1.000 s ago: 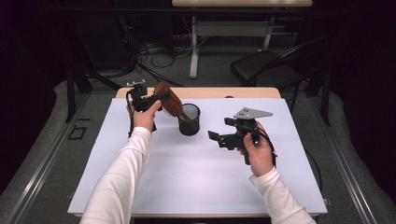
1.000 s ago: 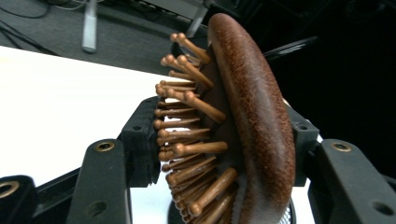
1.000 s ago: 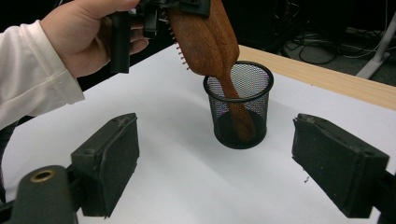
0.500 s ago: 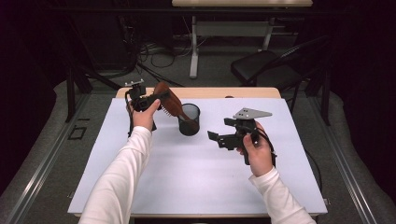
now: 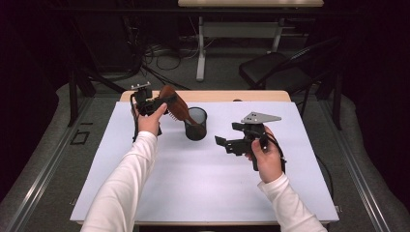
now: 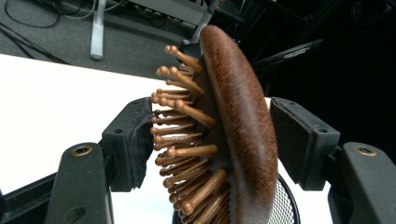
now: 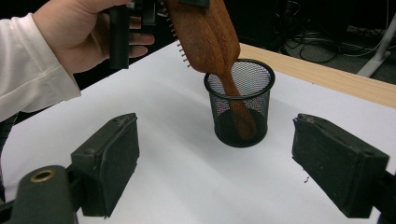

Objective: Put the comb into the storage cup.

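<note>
The left gripper, raised over the far left of the white table cover, has just been opening its jaws around the head of the brown wooden paddle hairbrush. In the left gripper view the brush head stands between the black pads: the right pad stands apart from the wood, while the bristles sit close against the left one, so the clamp reads as released. The brush leans steeply, handle down inside the black wire-mesh cup, as the right gripper view confirms. Judgement: the placing is essentially complete; the cup now carries the brush, which may settle against the rim. The right gripper hovers beside the cup with jaws apart, holding nothing.
</note>
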